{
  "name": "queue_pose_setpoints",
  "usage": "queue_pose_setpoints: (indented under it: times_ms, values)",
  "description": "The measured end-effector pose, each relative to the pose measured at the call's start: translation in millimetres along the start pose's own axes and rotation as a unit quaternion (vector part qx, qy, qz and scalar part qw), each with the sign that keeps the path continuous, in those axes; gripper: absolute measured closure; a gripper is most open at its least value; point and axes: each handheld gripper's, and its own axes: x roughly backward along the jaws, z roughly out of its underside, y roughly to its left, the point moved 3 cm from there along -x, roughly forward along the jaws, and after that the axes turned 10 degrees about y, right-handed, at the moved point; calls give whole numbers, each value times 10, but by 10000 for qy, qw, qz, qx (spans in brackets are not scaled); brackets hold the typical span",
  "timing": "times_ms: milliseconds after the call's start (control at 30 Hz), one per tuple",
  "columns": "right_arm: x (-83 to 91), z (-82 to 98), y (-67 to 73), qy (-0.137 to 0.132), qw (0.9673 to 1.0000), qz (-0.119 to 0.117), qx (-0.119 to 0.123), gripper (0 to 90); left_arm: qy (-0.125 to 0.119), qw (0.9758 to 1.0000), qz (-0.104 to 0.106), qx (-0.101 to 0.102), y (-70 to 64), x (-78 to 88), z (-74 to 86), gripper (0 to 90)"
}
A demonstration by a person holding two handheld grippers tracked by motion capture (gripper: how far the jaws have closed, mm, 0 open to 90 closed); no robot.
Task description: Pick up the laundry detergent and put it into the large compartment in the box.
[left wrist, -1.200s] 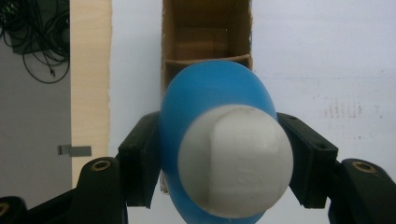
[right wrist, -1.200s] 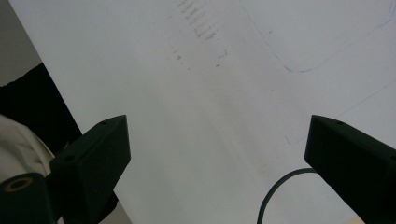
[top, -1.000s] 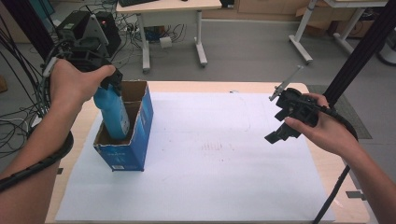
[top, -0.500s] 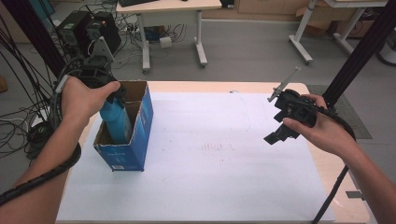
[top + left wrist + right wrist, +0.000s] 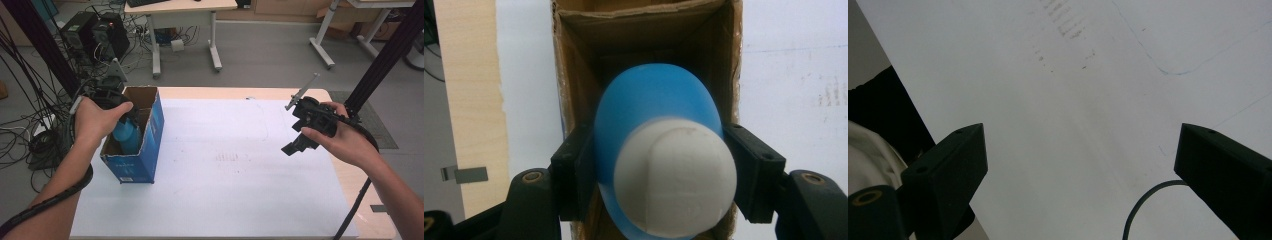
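The left gripper [image 5: 659, 165] is clamped on a blue bottle [image 5: 656, 107] with a white cap [image 5: 674, 177], its two black jaws pressing the bottle's sides just below the cap, and the bottle hangs cap-up partly inside an open cardboard box [image 5: 150, 127] at the left of the surface [image 5: 240, 200]. In the high view most of the bottle [image 5: 127, 137] sits below the box rim, with the person's left hand [image 5: 97, 120] above it. The bottle looks like smooth, rigid plastic, probably light if empty, and its rounded wall could slip or twist between flat pads, so a hold high on the body under the cap, as now, seems the sound place to take it. The box is narrow; its brown inner walls stand close on both sides of the bottle, and the jaws themselves look likely to catch the rim if they go much deeper. The box seems light too and might shift if nudged. The right gripper [image 5: 305, 132] hovers well apart over the bare white sheet, jaws spread wide with nothing between them [image 5: 1080, 165]. A dark cable [image 5: 1143, 202] curls below it.
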Motion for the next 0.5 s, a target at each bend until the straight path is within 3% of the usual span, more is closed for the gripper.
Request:
queue_pose_setpoints:
  times_ms: [500]
  values:
    - [-33, -16, 22, 9, 10000, 7, -2, 66, 29, 10000, 15, -83, 20, -194, 39, 376]
